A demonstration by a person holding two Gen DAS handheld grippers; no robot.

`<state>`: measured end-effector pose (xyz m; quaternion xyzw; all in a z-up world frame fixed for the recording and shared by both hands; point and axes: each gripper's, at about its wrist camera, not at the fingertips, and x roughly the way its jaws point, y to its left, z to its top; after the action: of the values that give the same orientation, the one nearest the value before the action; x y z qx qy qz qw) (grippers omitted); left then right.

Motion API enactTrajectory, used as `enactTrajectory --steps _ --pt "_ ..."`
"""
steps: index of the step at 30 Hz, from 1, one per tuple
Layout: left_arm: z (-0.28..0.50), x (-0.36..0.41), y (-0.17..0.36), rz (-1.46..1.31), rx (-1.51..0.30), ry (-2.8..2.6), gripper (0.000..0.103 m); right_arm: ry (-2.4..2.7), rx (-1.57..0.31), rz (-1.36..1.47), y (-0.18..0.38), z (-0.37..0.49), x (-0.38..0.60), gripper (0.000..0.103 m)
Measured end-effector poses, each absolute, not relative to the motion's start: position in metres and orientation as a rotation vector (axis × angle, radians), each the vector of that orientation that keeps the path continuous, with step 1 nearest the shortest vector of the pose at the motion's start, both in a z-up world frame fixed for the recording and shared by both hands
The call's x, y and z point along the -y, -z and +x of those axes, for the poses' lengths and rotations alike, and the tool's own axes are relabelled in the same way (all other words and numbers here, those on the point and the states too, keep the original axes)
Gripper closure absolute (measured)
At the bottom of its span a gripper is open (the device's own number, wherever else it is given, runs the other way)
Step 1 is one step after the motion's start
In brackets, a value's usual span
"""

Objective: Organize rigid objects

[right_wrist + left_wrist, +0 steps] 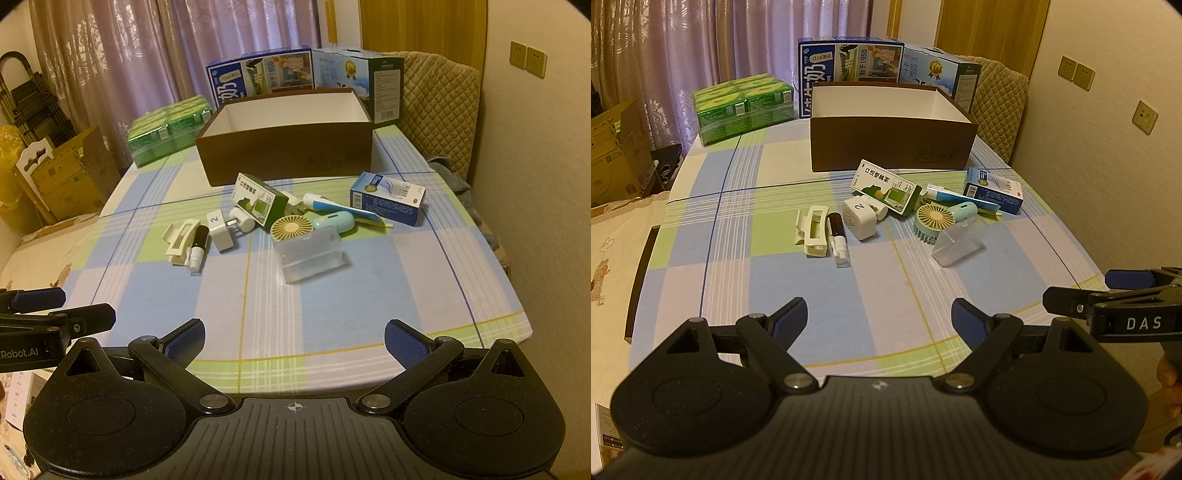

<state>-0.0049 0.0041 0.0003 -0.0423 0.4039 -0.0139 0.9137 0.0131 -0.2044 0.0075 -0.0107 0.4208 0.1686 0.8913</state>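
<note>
Checked cloth in blue, green and lilac covers the table (pixel 746 280), with curtains behind. From the left wrist camera, the left claw (pixel 879 317) hovers low over the near edge, spread wide and holding nothing. Well ahead of it stands a brown box (pixel 890 144), open and white inside. Between claw and box lie a white clip (pixel 814 230), a small bottle (pixel 837 236), a white plug (pixel 860 218), a green carton (pixel 886 186), a little fan (pixel 932 221), a clear case (pixel 956 242) and a blue carton (pixel 995 190). The right claw (pixel 1078 291) shows at the right edge.

From the right wrist camera, the right claw (pixel 293 341) is likewise spread and empty above the near edge. Ahead and slightly left sit the plug (pixel 221 230) and clip (pixel 181 240); the clear case (pixel 310 253) lies straight ahead, the fan (pixel 291 229) touching it behind, the brown box (pixel 284 151) farthest.
</note>
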Motion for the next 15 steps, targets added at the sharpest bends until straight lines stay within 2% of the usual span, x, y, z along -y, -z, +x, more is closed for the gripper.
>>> enactTrajectory --steps 15 --pt "0.0002 -0.0081 0.0023 -0.087 -0.842 0.019 0.020 -0.366 -0.863 -0.012 -0.0049 0.0177 0.2027 0.002"
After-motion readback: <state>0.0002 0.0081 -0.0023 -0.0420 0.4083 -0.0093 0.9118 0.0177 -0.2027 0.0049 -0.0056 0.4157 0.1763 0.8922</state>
